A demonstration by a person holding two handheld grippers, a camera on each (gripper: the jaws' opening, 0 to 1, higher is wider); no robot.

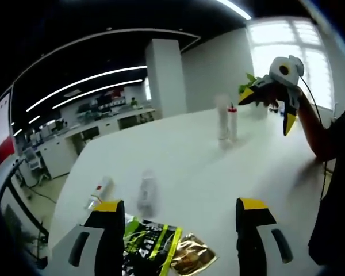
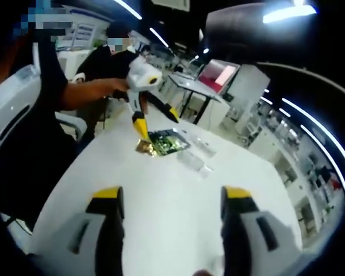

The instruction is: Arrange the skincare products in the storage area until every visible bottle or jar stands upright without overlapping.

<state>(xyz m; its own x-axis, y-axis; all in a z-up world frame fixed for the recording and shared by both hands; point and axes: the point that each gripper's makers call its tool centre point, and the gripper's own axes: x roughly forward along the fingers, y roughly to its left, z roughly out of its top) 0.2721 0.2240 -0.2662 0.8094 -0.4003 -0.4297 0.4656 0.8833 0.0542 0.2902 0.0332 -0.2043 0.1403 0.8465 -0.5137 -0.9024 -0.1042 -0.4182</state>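
In the left gripper view my left gripper (image 1: 178,213) is open over the white table (image 1: 190,167), with nothing between its jaws. Just ahead, a clear bottle (image 1: 148,192) stands blurred, and a small tube (image 1: 99,192) with a red mark lies to its left. Far across the table stand a clear bottle (image 1: 222,118) and a red-capped bottle (image 1: 233,121). My right gripper (image 1: 273,95) hovers open in the air beyond them, in a hand. In the right gripper view my right gripper (image 2: 172,201) is open and empty. My left gripper (image 2: 155,121) hangs open over the packets, near two clear containers (image 2: 198,156).
A green-and-black packet (image 1: 150,244) and a gold packet (image 1: 190,259) lie at the near edge, the pair of packets (image 2: 164,142) also visible from the other side. A plant (image 1: 247,83) stands at the far end. A laptop (image 2: 218,75), a chair (image 2: 11,103) and a seated person lie beyond the table.
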